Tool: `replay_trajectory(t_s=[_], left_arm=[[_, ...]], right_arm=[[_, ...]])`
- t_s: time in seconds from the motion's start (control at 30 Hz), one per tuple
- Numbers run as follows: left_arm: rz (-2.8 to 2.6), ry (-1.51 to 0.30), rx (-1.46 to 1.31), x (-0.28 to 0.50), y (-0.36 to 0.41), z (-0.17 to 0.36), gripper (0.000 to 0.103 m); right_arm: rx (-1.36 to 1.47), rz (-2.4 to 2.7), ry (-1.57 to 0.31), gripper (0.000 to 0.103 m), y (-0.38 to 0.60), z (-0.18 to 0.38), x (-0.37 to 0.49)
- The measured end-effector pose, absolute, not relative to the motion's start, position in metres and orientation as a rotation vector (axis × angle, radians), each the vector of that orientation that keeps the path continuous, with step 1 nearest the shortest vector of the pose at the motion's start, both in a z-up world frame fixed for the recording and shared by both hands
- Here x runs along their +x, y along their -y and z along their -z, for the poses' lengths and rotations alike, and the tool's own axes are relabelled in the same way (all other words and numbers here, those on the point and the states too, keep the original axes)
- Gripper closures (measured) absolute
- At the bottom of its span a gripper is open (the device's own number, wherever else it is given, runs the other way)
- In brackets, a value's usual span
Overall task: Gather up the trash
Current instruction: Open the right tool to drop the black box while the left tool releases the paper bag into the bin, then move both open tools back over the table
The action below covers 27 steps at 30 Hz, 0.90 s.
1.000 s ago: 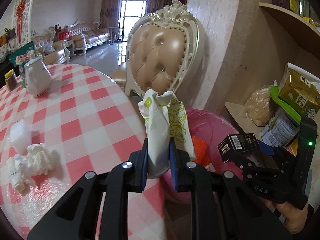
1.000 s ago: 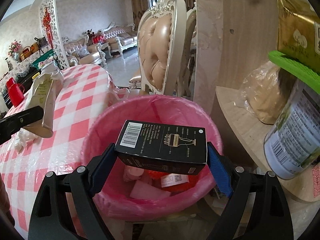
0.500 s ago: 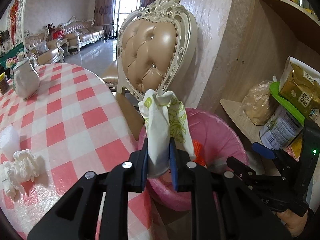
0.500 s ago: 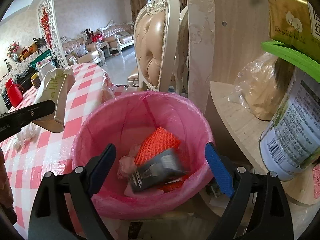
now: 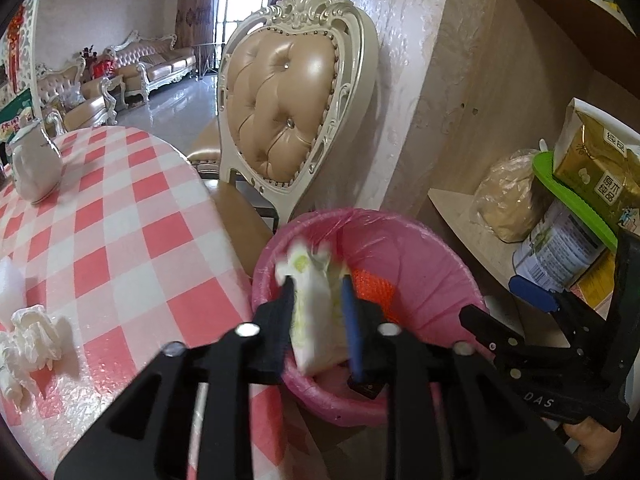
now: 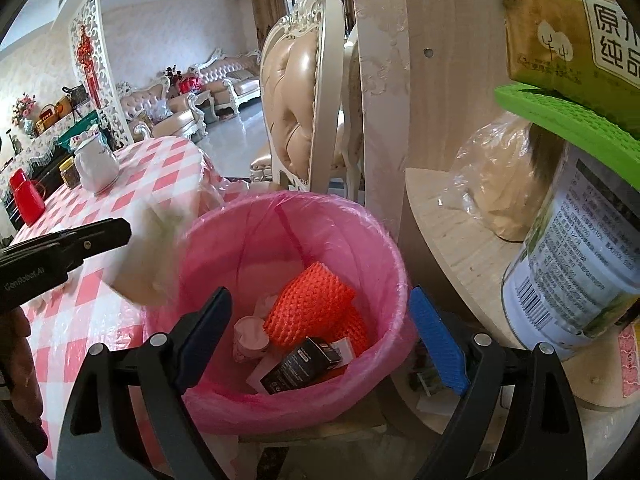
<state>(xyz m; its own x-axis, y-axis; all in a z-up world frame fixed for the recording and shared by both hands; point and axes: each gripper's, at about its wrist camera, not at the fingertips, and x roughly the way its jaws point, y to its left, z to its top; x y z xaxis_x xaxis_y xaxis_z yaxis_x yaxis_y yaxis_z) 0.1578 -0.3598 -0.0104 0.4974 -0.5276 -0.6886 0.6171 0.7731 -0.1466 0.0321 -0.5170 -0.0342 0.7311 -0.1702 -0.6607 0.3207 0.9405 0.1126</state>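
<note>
A crumpled white paper cup with a yellow-green print (image 5: 314, 312) is blurred between the fingers of my left gripper (image 5: 318, 300). Its jaws are opening and the cup looks loose, over the near rim of the pink-lined trash bin (image 5: 420, 240). From the right wrist view the cup (image 6: 148, 256) hangs at the bin's left rim (image 6: 280, 200). My right gripper (image 6: 320, 296) stands open and empty above the bin. Inside lie a black box (image 6: 304, 364), an orange mesh piece (image 6: 312, 308) and a small pink cup (image 6: 250, 338).
The red-checked table (image 5: 120, 240) holds crumpled white tissue (image 5: 28, 336) and a white jug (image 5: 34, 168). A tufted chair (image 5: 280, 120) stands behind the bin. Right of it, a wooden shelf (image 6: 452, 232) carries a tin can (image 6: 580, 272) and a plastic bag (image 6: 500, 184).
My right gripper opened and the black box dropped into the bin. My left gripper carried the paper cup over the bin's rim, its jaws parted, and the cup is slipping down.
</note>
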Motion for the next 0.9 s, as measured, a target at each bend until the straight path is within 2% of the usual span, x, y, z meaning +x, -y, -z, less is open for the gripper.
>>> replay_trajectory(t_s=[0.03, 0.43, 0.9], left_arm=[[0.694, -0.788, 0.125, 0.158, 0.36, 0.011, 0.062], [0.663, -0.778, 0.102, 0.155, 0.339, 0.007, 0.062], [0.585, -0.752, 0.044, 0.145, 0.279, -0.002, 0.062]], right_arm=[[0.227, 0.273, -0.702, 0.018, 0.517, 0.034, 0.032], [0.21, 0.257, -0.706, 0.018, 0.504, 0.032, 0.033], [0.17, 0.203, -0.687, 0.017, 0.465, 0.016, 0.037]])
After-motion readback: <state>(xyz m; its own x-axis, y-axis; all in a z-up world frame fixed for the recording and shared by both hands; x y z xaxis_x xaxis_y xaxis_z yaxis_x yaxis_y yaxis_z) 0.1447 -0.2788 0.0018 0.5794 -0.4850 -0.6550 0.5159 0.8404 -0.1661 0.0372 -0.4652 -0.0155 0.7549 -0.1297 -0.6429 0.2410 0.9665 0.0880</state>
